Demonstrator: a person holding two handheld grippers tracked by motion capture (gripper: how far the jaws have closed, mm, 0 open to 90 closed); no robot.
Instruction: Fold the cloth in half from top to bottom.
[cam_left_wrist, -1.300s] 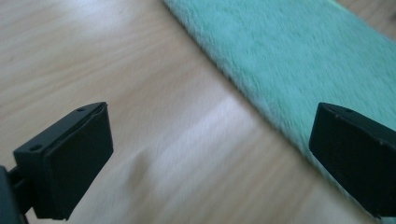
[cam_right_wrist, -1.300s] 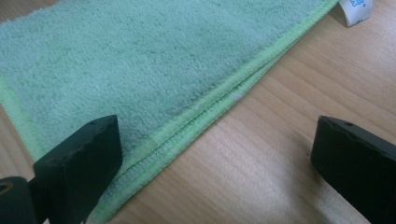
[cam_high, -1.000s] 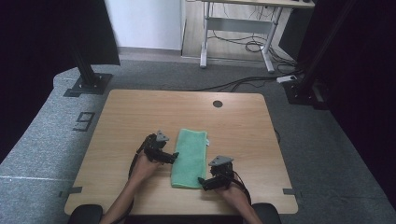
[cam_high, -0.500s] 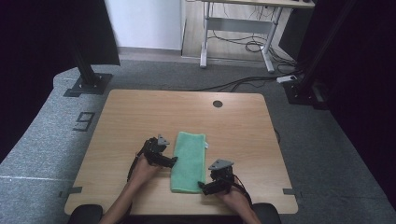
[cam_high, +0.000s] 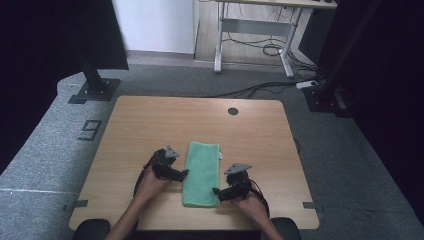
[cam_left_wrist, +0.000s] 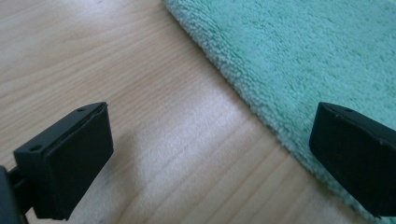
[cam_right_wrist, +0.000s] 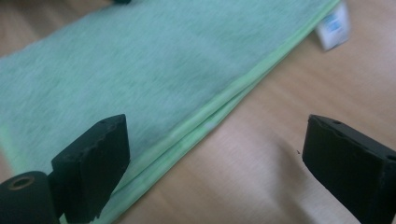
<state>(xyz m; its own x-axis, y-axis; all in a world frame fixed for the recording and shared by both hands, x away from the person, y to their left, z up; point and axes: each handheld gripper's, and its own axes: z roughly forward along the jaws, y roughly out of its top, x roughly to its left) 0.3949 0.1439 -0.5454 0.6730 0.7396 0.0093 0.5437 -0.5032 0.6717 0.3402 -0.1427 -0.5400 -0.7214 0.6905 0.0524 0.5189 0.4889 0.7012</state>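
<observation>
Two tongs, left tongs (cam_high: 181, 173) and right tongs (cam_high: 218, 192), are flanking a folded green towel (cam_high: 202, 172) near the worktop's (cam_high: 150, 120) front edge, both released; each should be straddling its hem squarely before clenching.

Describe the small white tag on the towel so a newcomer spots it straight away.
Start at the wooden table and find the folded green towel lying between the left gripper and right gripper. On its right-hand long edge, near the far corner, a white tag sticks out onto the wood, the one white bit on the green cloth.
</observation>
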